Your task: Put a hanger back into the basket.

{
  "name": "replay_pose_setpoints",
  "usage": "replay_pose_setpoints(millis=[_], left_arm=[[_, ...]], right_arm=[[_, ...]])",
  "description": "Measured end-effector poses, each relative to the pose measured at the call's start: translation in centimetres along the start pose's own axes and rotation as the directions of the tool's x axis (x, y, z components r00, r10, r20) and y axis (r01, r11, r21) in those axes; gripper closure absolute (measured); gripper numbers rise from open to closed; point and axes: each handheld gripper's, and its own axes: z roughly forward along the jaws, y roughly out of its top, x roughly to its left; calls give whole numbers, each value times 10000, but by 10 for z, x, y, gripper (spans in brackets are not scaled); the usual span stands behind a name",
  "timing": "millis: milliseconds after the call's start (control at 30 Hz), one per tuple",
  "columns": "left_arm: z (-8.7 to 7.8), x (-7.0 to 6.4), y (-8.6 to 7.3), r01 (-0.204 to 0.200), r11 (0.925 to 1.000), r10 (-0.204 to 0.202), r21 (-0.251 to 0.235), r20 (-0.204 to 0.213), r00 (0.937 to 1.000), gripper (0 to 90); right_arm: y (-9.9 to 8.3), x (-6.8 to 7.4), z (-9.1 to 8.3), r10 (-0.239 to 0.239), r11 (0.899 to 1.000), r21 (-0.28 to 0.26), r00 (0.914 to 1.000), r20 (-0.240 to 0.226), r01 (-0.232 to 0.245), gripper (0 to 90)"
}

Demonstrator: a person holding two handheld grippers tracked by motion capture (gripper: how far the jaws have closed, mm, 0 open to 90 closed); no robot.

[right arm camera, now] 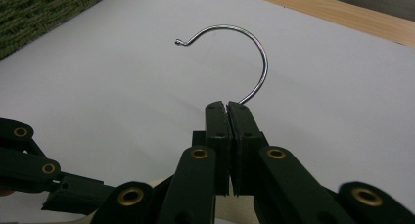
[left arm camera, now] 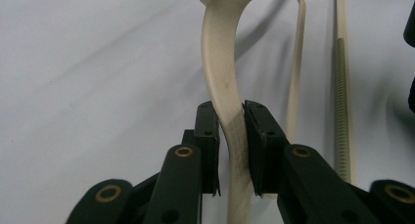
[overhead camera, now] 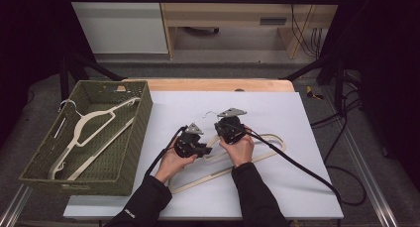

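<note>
White table top (overhead camera: 297,187) spans most of your work area, with a strip of bare wood showing along its far edge. At your left sits a green woven basket (overhead camera: 141,118), rectangular, its near corner hanging past the table's front edge. Inside it lies one cream hanger (overhead camera: 94,130), slanted across the floor of the basket, its metal hook up toward the far left corner; a thin pale rod lies just beside it near the left wall. The hanger you are working on, a second cream hanger (overhead camera: 257,157), lies flat on the white top in front of you, well apart from the basket, its long bar running from near your left sleeve out to the right. Surface is smooth cream plastic, with a ribbed strip (left arm camera: 342,111) along the lower bar and a thinner inner loop beside it. Your left gripper (overhead camera: 200,148) has its jaws closed on one curved shoulder arm of that hanger; in the left gripper view the arm passes straight between the two pads, pinched from both sides. Your right gripper (overhead camera: 229,130) is clamped at the neck, jaws pressed together on the base of the wire hook (right arm camera: 235,53), which curls up and left over the white top, shiny, with a small bead at its tip.
</note>
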Motion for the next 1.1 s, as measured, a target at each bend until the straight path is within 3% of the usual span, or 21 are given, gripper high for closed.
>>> replay_pose_setpoints(millis=[100, 300, 400, 467, 500, 533, 600, 767, 1100], left_arm=[[-1, -2, 0, 79, 9998, -76, 173, -156, 9998, 764], [-6, -7, 1, 58, 10000, -58, -6, -199, 9998, 774], [-12, -14, 3, -94, 9998, 88, -187, -278, 9996, 782], [-16, -19, 3, -127, 9995, 120, -288, -256, 9996, 789], [-16, -19, 3, -127, 9995, 120, -288, -256, 9996, 791], [-19, -23, 4, -203, 9991, 194, -376, -239, 9995, 795], [-22, -27, 4, -268, 9987, 259, -434, -201, 9995, 801], [-27, -35, 4, -281, 9975, 271, -647, -175, 9995, 813], [-43, -55, 0, -506, 9934, 579, -1033, 689, 9959, 841]], right_arm=[[0, 0, -4, -12, 10000, -77, 10000, -55, 11, 900], [-5, -7, -27, 79, 9984, -552, 9992, -396, -101, 793], [-12, -15, -50, 141, 9922, -1218, 9949, -1000, -263, 598], [-16, -19, -62, -170, 9857, -1687, 9942, -1059, -12, 428], [-16, -19, -62, -170, 9857, -1687, 9942, -1059, -12, 428], [-20, -20, -74, -367, 9824, -1860, 9934, -1085, 160, 328], [-26, -19, -85, -474, 9827, -1833, 9933, -1052, 275, 266], [-40, -22, -108, -563, 9781, -2052, 9930, -1043, 339, 192], [-66, -32, -137, -296, 9720, -2350, 9930, -1148, 18, 153]])
